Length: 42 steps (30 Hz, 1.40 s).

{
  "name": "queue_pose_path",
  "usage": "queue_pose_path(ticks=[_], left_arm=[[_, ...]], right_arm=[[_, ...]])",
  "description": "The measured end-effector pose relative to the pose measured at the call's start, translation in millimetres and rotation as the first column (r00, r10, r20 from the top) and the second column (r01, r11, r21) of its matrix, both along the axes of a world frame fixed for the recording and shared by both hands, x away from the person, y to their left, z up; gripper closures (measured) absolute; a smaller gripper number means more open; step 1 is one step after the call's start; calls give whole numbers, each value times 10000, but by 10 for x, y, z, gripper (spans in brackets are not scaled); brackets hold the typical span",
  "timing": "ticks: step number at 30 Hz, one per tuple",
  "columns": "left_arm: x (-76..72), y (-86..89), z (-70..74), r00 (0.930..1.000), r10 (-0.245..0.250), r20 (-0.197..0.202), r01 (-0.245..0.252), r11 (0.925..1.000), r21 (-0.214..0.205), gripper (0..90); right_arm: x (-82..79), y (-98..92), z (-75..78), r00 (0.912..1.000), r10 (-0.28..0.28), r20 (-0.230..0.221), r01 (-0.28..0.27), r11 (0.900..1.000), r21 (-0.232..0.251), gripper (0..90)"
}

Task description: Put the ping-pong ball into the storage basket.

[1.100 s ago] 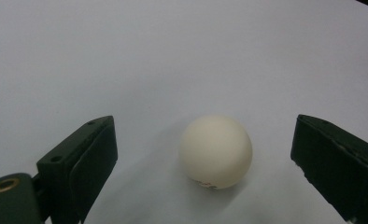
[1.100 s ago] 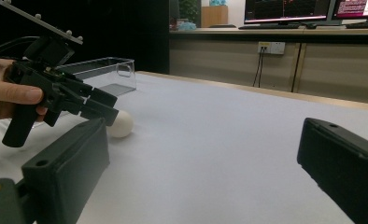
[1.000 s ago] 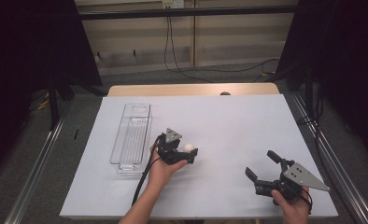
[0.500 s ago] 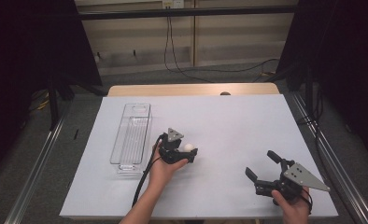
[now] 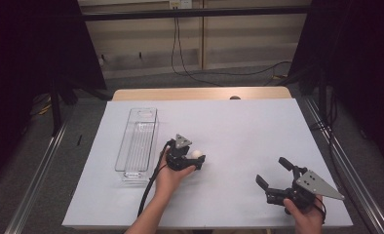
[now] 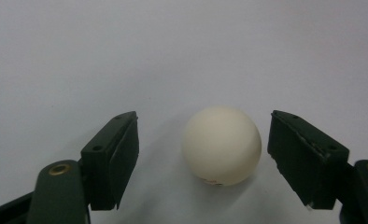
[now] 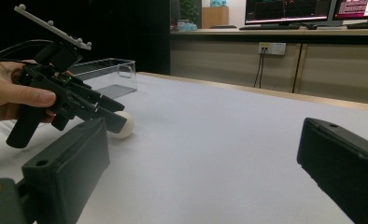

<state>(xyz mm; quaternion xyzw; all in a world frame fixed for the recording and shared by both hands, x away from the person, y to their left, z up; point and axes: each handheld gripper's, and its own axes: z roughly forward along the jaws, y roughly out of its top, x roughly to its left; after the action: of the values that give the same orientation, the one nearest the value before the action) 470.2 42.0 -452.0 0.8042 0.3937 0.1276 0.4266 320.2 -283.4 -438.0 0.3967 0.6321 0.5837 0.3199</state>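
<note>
A cream-white ball [image 6: 221, 145] rests on the white table sheet between the jaws of my left gripper [image 6: 203, 119]. The jaws have just been closing on it, but a gap remains on each side, wider on the left, and no pad touches it. In the high view the ball [image 5: 196, 153] lies at the tips of the left gripper [image 5: 198, 158] near the table's middle. My right gripper [image 5: 272, 170] stands open and holds nothing near the front right edge. In its own view, its jaws [image 7: 204, 126] frame the ball [image 7: 121, 124] and the left hand.
A clear, long plastic box [image 5: 137, 144] lies just left of the left hand, also visible as the box [image 7: 108, 74] behind that gripper. The white sheet [image 5: 239, 122] covers the table. Cables run on the floor beyond the far edge.
The left gripper's jaws have narrowed around the ball. Both hands and the ball have stayed in place.
</note>
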Motion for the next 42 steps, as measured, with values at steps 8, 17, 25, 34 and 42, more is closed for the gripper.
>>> queue_pose_path(ticks=[8, 17, 25, 34, 42], left_arm=[[-4, -15, -9, 9999, 113, 74, -114, 9999, 81, 299], [4, -30, -35, 9999, 104, 98, -104, 9999, -63, 334], [8, -46, -53, 10000, -55, -3, 55, 10000, 48, 368], [19, -53, -67, 9999, -25, -149, 26, 10000, 77, 400], [18, -64, -71, 9999, 10, -157, -9, 10000, 40, 446]], right_arm=[[-5, -1, 3, 10000, -1, -28, 1, 10000, -1, 19], [-5, 2, 7, 10000, -48, -10, 48, 10000, 53, 20], [-8, 2, 9, 10000, 26, -10, -26, 10000, 42, 20], [-5, -2, 8, 10000, 61, 23, -61, 10000, 9, 20], [-7, -2, 9, 10000, 46, 21, -46, 10000, 20, 21]])
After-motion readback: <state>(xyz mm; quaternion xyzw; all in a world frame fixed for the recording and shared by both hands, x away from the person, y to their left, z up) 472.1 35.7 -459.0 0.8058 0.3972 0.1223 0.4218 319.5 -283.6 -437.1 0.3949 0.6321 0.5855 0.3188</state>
